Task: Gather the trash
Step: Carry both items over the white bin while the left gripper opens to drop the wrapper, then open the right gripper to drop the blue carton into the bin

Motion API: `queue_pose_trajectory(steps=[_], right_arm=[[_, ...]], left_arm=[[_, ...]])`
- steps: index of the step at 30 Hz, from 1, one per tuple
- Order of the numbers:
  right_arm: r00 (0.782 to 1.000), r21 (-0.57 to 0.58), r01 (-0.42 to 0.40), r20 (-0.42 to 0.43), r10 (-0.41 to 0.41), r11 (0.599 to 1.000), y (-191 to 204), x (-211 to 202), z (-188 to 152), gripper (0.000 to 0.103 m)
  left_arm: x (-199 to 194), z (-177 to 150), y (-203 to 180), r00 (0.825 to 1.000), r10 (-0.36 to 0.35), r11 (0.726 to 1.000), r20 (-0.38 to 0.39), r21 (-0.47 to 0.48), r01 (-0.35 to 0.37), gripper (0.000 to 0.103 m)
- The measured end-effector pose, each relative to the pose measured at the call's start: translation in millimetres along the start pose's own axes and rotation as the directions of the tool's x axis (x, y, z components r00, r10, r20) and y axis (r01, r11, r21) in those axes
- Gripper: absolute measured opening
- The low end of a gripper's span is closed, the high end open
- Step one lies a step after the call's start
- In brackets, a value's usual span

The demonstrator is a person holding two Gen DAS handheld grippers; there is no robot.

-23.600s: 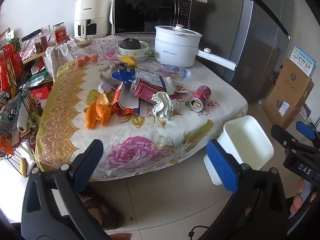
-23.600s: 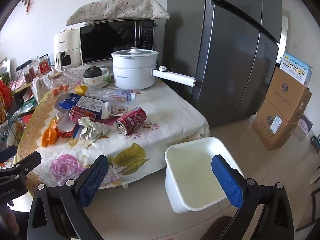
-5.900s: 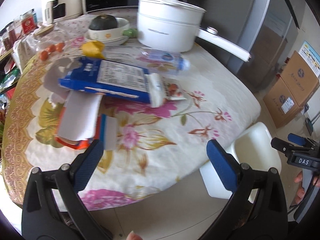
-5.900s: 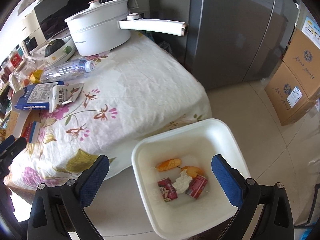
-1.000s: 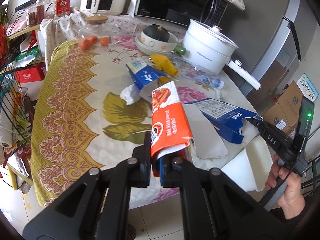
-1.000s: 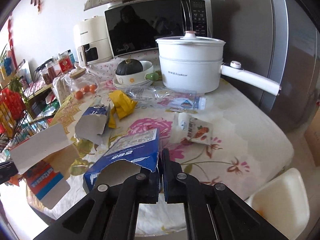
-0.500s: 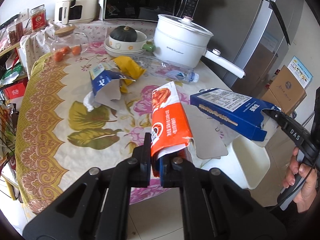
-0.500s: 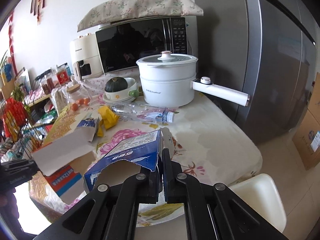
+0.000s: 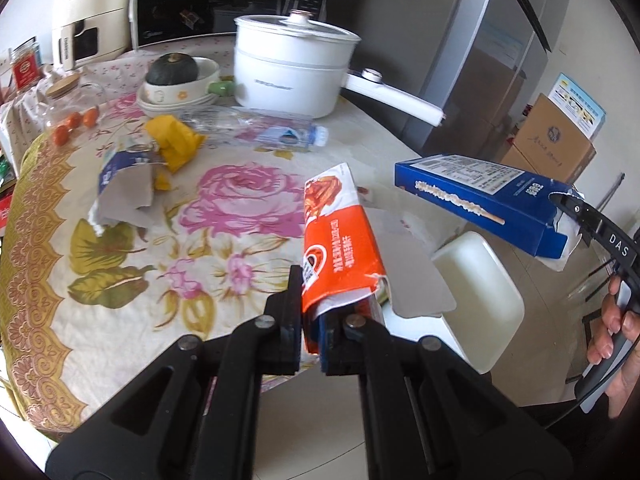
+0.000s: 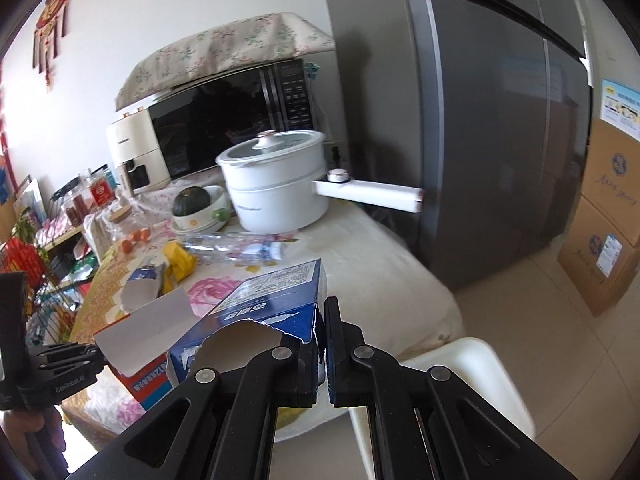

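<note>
Left fingers [image 9: 310, 322] clamp orange carton [image 9: 340, 248], right fingers [image 10: 322, 350] blue box [image 10: 268, 304] — bin [image 9: 476, 280] beneath, pot [image 9: 292, 70] beyond

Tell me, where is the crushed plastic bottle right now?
In the left wrist view the plastic bottle lies on its side at the table's far end, just in front of the white pot, right of the yellow wrapper.

orange carton [image 9: 340, 240] | blue box [image 9: 480, 196] | both carried off table toward white bin [image 9: 480, 280]

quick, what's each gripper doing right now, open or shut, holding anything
Left gripper: shut on the orange carton.
Right gripper: shut on the blue box.
</note>
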State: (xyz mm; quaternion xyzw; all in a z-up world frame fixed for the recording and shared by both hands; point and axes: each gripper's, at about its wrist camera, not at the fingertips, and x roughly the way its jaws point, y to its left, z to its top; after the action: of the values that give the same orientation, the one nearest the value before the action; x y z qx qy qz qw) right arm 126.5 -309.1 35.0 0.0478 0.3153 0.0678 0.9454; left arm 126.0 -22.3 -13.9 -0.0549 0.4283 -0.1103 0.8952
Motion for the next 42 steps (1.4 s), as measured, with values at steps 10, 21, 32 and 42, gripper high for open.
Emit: queue_pose_trajectory(steps=[10, 21, 32, 42], right_arm=[[0.990, 0.044, 0.139, -0.036, -0.137, 0.989, -86.0, -28.3, -29.9, 0.004], [0.961, 0.082, 0.254, -0.133, -0.242, 0.964, -155.8, -45.6, -70.3, 0.004], [0.951, 0.063, 0.271, -0.169, -0.257, 0.961, -166.5, -41.4, -82.1, 0.004], [0.944, 0.057, 0.284, -0.192, -0.269, 0.957, -170.6, -38.9, -86.9, 0.004]], left_arm=[[28.6, -4.4, -71.6, 0.998, -0.059, 0.993, -0.036, 0.102, 0.063, 0.007], [66.1, -21.0, -140.9, 0.984, -0.143, 0.972, -0.101, 0.172, 0.159, 0.007], [102.3, -35.0, -168.8, 0.977, -0.169, 0.958, -0.130, 0.209, 0.194, 0.009], [98.5, -36.0, -168.0, 0.983, -0.133, 0.959, -0.130, 0.235, 0.161, 0.082]])
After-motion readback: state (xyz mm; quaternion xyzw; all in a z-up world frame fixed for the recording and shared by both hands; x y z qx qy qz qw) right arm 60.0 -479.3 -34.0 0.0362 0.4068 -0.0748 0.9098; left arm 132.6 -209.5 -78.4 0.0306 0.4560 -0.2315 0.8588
